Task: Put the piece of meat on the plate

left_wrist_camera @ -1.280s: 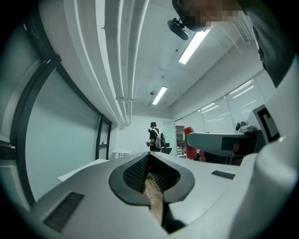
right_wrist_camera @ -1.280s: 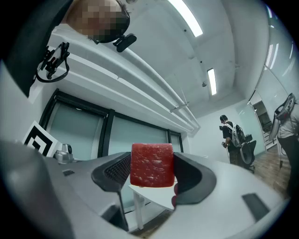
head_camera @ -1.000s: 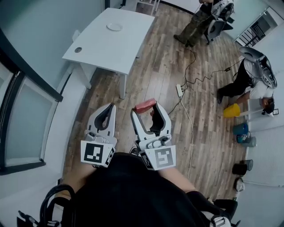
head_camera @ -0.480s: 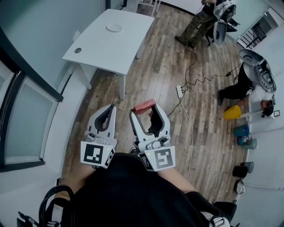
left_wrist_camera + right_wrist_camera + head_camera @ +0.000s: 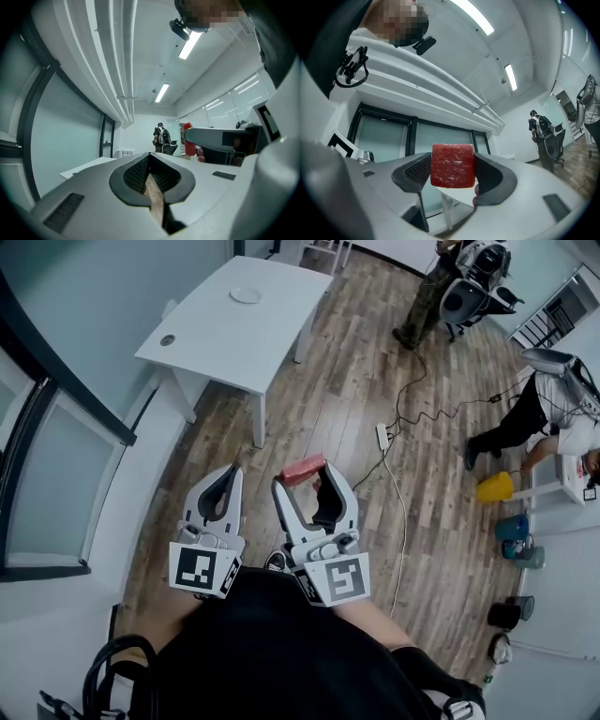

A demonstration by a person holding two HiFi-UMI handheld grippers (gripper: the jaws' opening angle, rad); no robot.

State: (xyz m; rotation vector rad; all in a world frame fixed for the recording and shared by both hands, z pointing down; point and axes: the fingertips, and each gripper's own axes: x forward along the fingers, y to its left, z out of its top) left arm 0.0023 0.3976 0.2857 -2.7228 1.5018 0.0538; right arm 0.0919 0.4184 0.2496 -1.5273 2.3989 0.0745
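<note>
My right tongs [image 5: 306, 476] clenched on the red piece of meat [image 5: 303, 469] above the wooden floor [image 5: 347, 381], my left tongs [image 5: 230, 474] pressed together with no load, small plate [image 5: 246, 295] on the white worktop [image 5: 216, 343] well apart, visible only in the head view, meat's square face clear in the right gripper view

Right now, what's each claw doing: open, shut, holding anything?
Left claw: shut, nothing between its jaws.
Right claw: shut on the piece of meat.
</note>
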